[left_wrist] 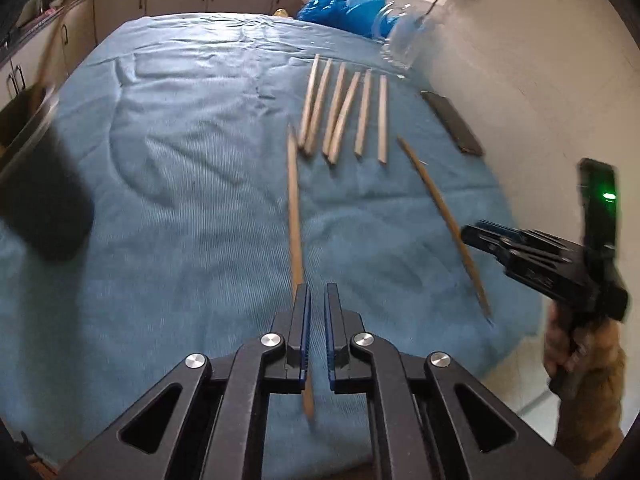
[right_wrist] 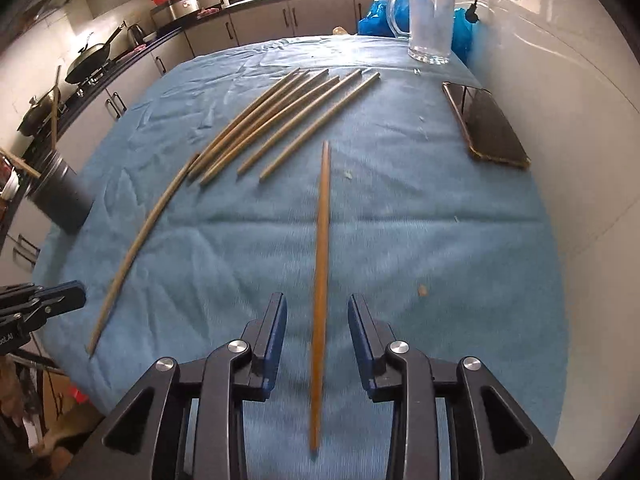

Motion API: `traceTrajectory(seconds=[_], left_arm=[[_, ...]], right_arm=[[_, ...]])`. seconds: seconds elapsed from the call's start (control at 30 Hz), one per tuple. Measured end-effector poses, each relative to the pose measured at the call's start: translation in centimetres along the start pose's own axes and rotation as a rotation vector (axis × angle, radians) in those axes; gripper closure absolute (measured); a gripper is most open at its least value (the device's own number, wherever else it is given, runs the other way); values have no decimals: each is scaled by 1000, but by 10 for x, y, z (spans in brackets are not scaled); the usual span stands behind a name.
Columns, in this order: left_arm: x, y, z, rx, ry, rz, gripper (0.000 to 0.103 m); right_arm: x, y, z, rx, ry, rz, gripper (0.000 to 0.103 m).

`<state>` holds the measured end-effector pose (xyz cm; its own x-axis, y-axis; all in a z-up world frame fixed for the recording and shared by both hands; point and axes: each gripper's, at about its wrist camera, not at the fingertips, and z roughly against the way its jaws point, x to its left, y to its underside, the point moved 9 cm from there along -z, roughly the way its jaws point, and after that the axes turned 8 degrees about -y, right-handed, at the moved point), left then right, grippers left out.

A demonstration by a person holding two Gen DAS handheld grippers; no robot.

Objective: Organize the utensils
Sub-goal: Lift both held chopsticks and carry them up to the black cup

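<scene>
Chopsticks: two strays, one under each claw

Cup [right_wrist: 60, 196] stands at the bench's [right_wrist: 440, 240] far left edge, dark, with a stick or two in it; likely the target, can't confirm.

Left claw [left_wrist: 318, 292]: jaws nearly closed, narrow gap, nothing clamped. Left stick [left_wrist: 295, 216] lies on the cloth and runs away from the claw along its pointing axis, slightly left of the gap, passing under the left finger [left_wrist: 301, 332]. Needs a small shift left, plus opening, before it can pinch.

Row of six [right_wrist: 280, 124] lies parallel mid-bench, well apart from both claws.

Right claw [right_wrist: 318, 312]: jaws wide open, empty. Right stick [right_wrist: 321, 280] is centred in the gap, long axis straight ahead, near end below the fingers. Better lined up than the left; my guess is that it only needs to drop and close.

Phone [right_wrist: 486, 126] and jug [right_wrist: 430, 20] sit far right, clear of both sticks. Cloth is open around each stick, but the sticks' near ends are close to the bench's front edge, so a nudge toward it could roll one off.
</scene>
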<state>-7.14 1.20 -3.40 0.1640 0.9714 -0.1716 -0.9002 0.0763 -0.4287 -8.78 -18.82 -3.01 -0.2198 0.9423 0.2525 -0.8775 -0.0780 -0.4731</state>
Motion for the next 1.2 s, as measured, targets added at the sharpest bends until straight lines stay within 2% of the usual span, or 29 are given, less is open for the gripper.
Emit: traceTrajectory(seconds=[0.1,0.2,0.47,0.63,0.73,1.0,1.2], left_arm=[[-2,-27,-30,7,-50,-19,97],[4,-46,-51,28,-109,-13,97],[7,-66,-68,112,-63,21,96],[4,-74,-73,131,-51,30,96],[6,-77,-75,149,-30,55,92],[-1,-90,-83,151,-91,1,92],[-1,-89,-84,157,-87,-42,92]], right_arm=[[5,-18,-15,10,7,-2,69],[4,-35,-33,42,56,30,69],[-17,-67,-60,155,123,21,72],[-19,-72,-65,200,118,11,72],[-20,-73,-66,229,114,2,72],[-24,-85,-79,308,105,-22,73],[-20,-84,-83,369,94,5,74]])
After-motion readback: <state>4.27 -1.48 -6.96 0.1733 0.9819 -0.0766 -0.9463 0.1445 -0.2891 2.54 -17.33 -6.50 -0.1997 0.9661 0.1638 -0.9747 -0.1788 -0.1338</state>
